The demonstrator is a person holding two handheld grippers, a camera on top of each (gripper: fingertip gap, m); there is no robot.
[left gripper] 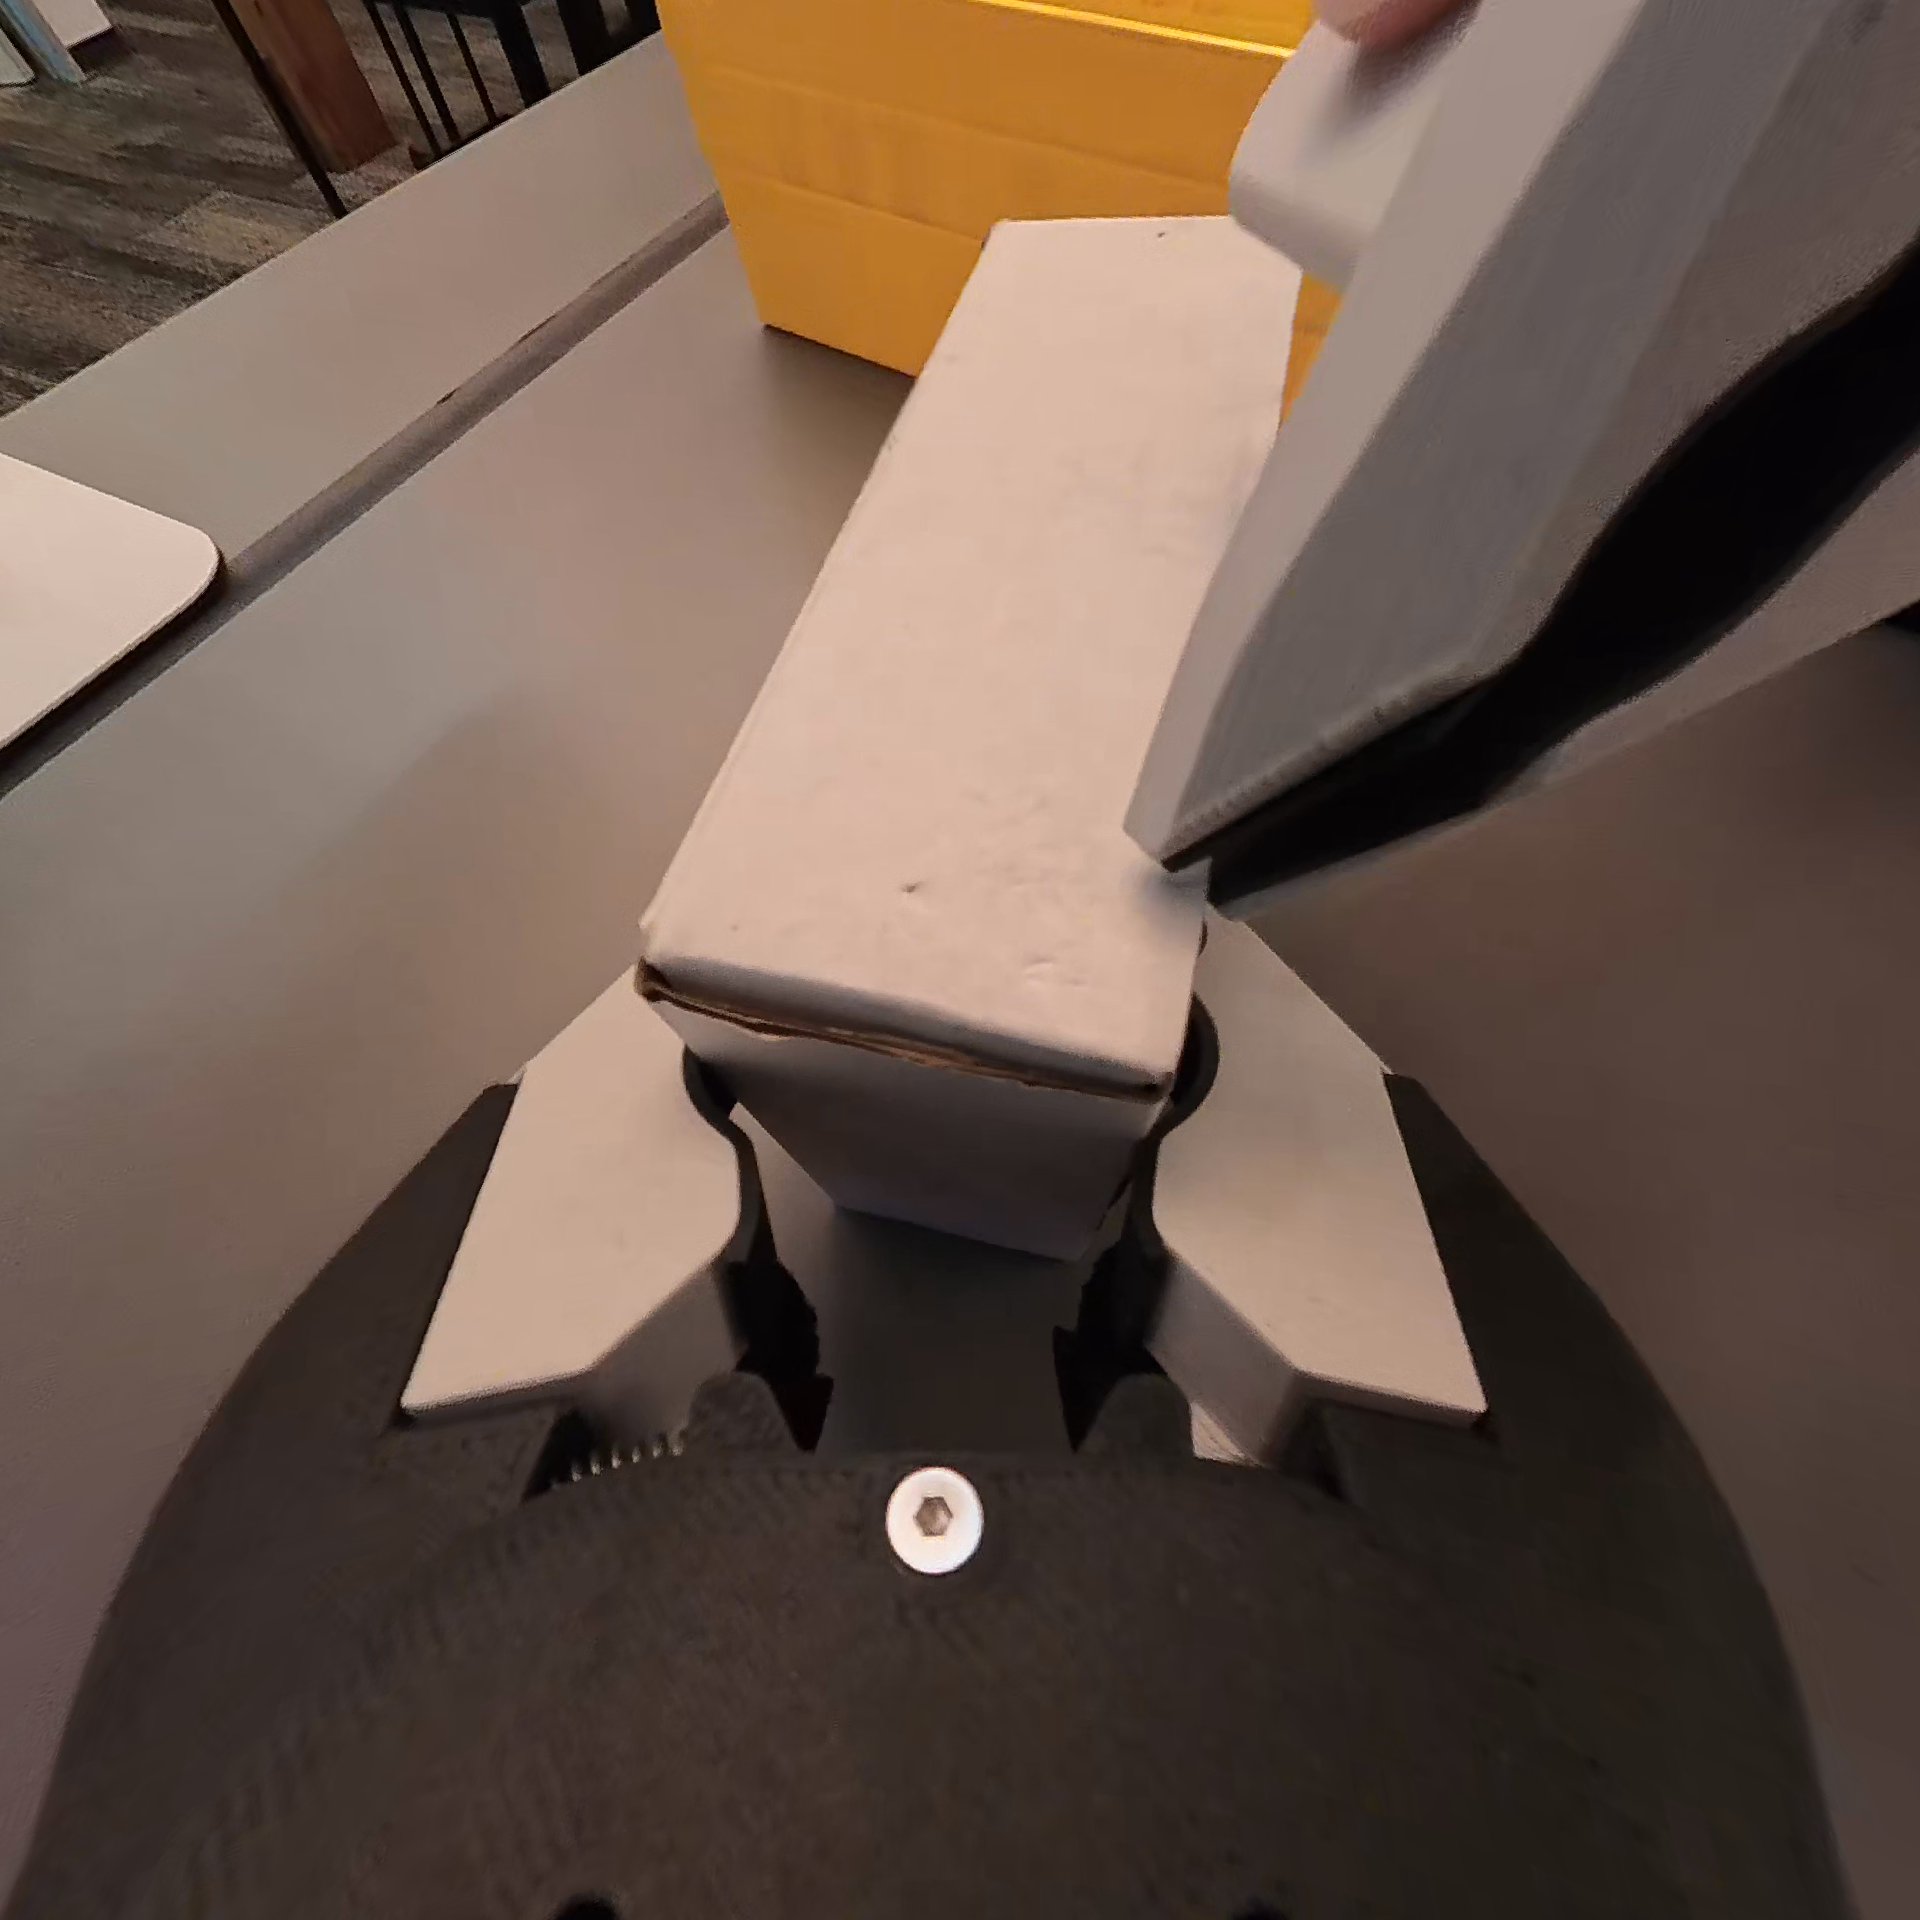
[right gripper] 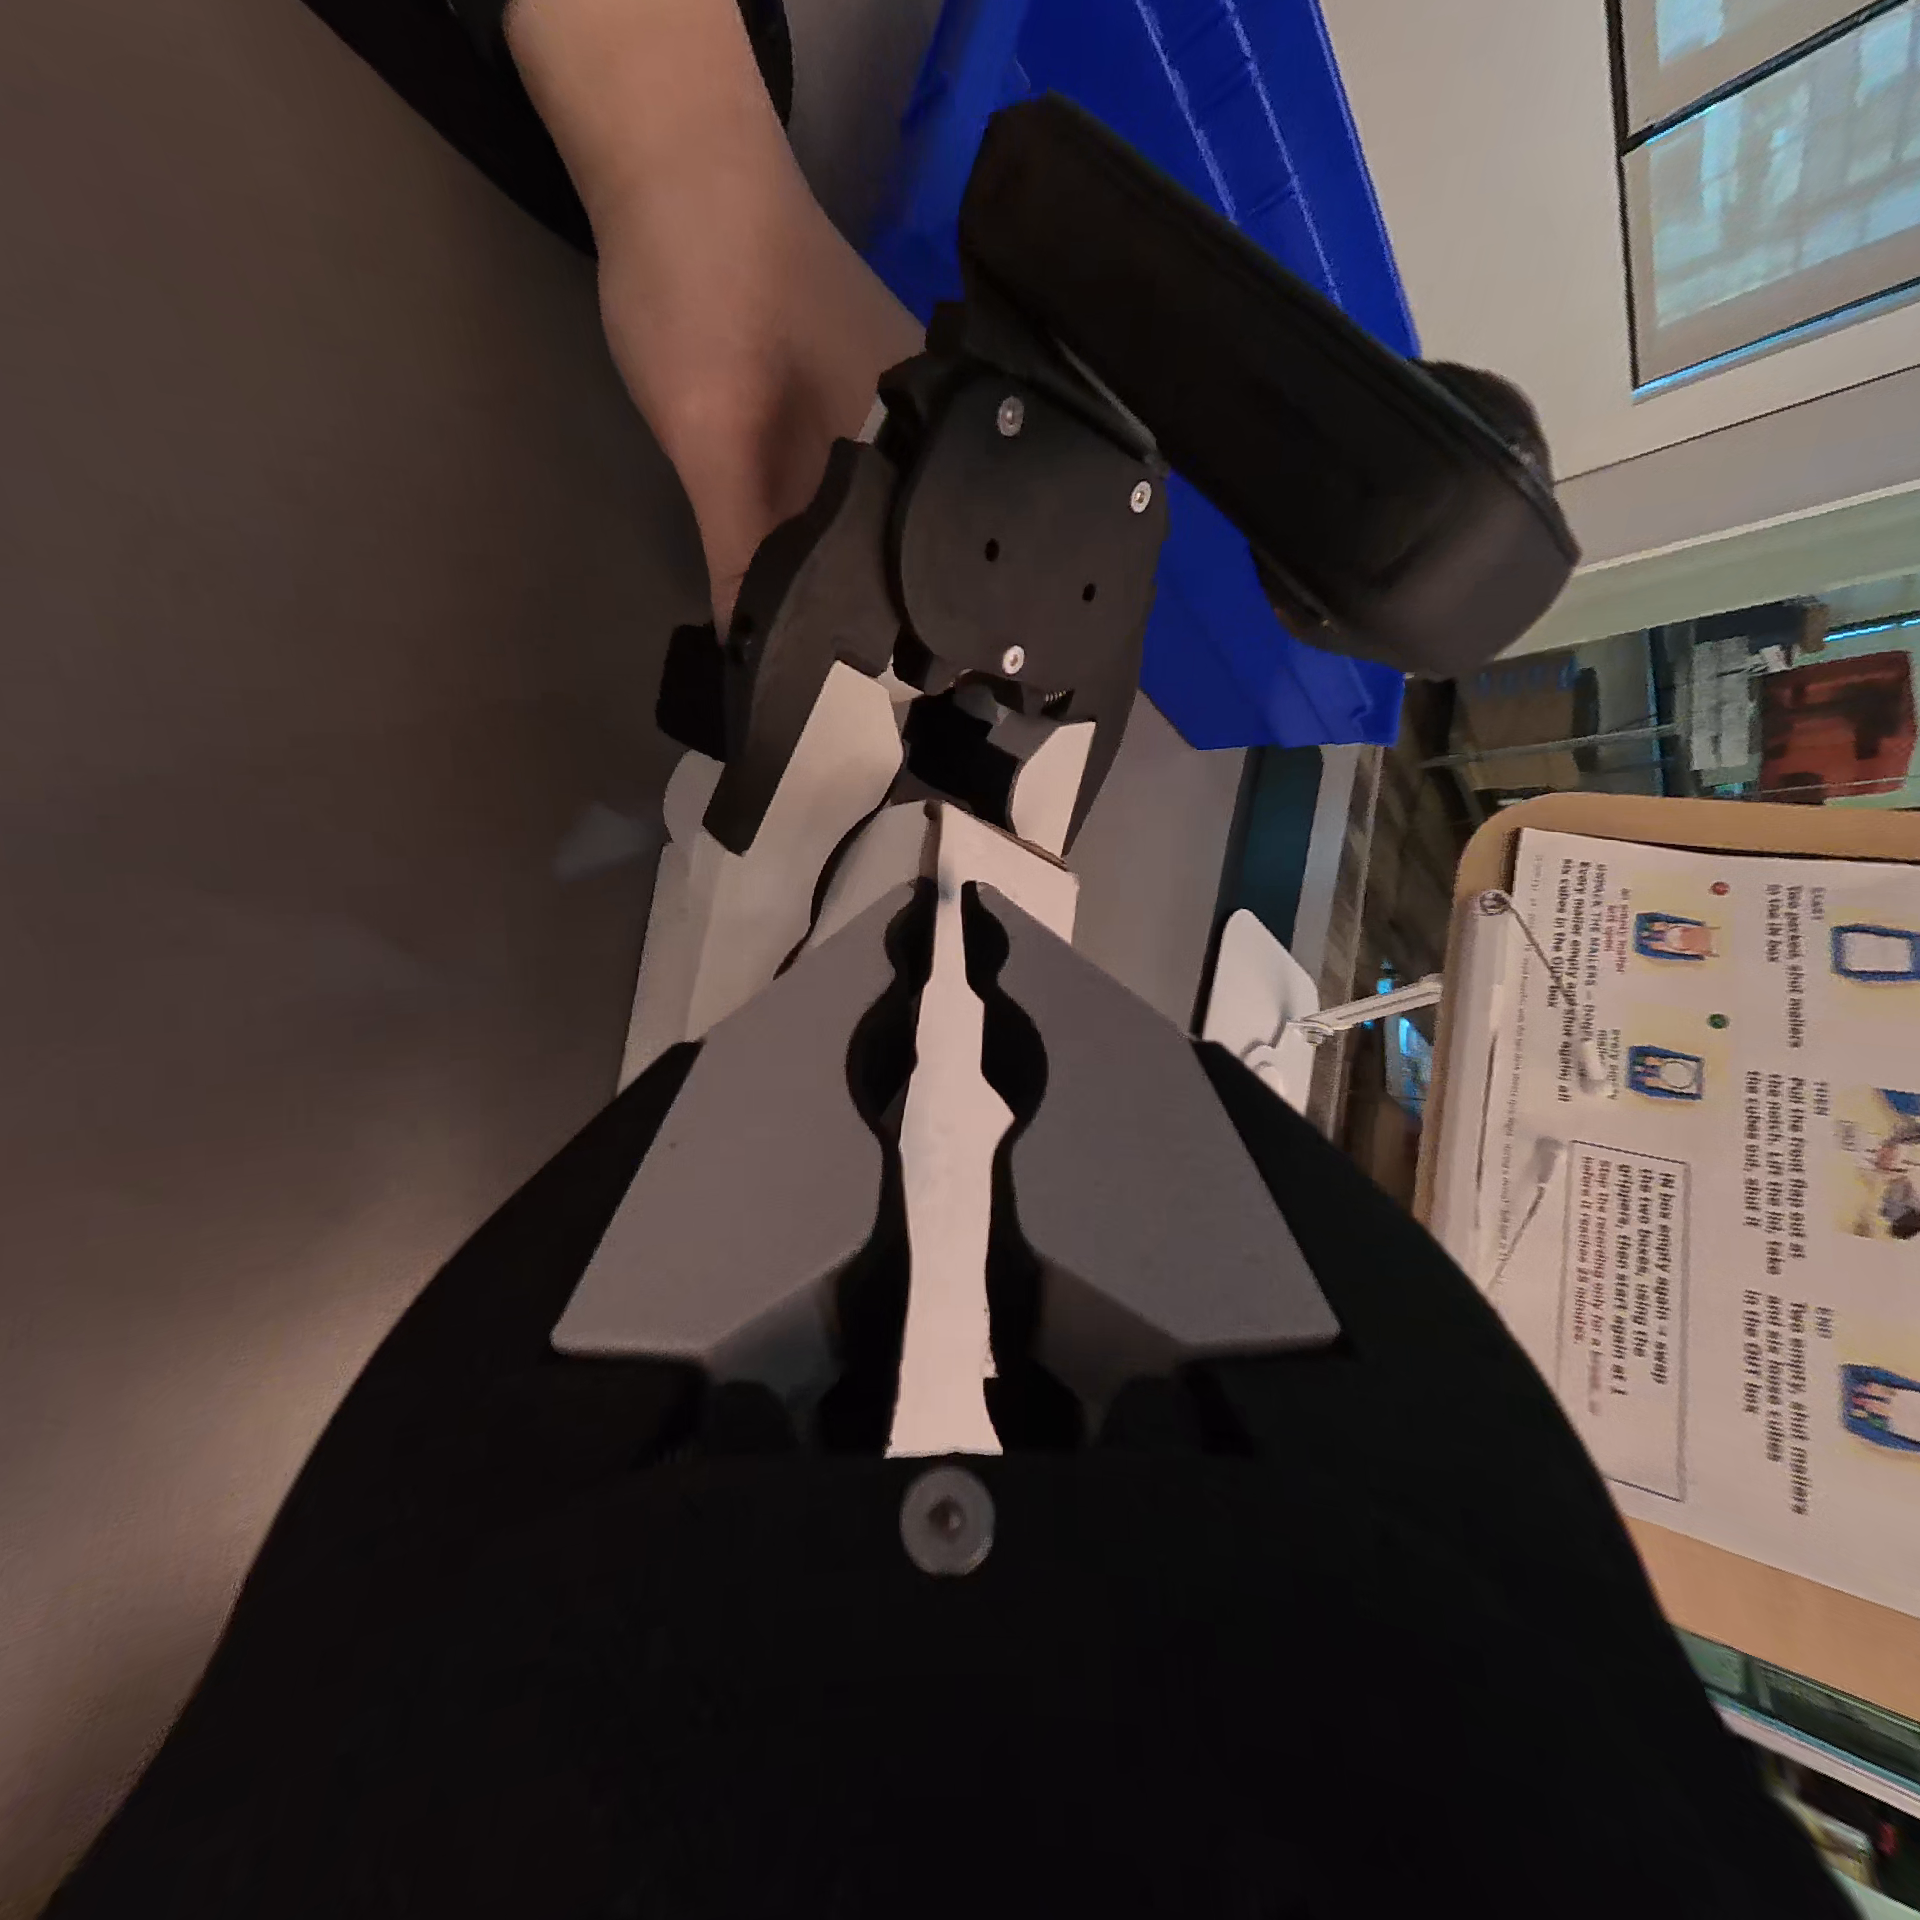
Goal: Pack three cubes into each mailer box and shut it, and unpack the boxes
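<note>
A long white mailer box [left gripper: 987,644] lies closed on the grey table [left gripper: 364,831], reaching away from me. My left gripper [left gripper: 935,997] is shut on its near end, one finger on each side. My right gripper [left gripper: 1184,862] comes down from the upper right, its tip on the box's near right top edge. In the right wrist view my right gripper [right gripper: 940,904] is almost closed, with a thin white strip of the box [right gripper: 945,1195] between its fingers. The left gripper [right gripper: 966,831] shows beyond it, held by a hand [right gripper: 707,343]. No cubes are in view.
A yellow cardboard box [left gripper: 935,156] stands just behind the mailer. A white board [left gripper: 83,592] lies at the table's left edge. A blue bin [right gripper: 1195,260] sits behind the left gripper. A printed sheet on a clipboard [right gripper: 1683,1195] is at the right. My right fingertips sit around 8 centimeters from my left ones.
</note>
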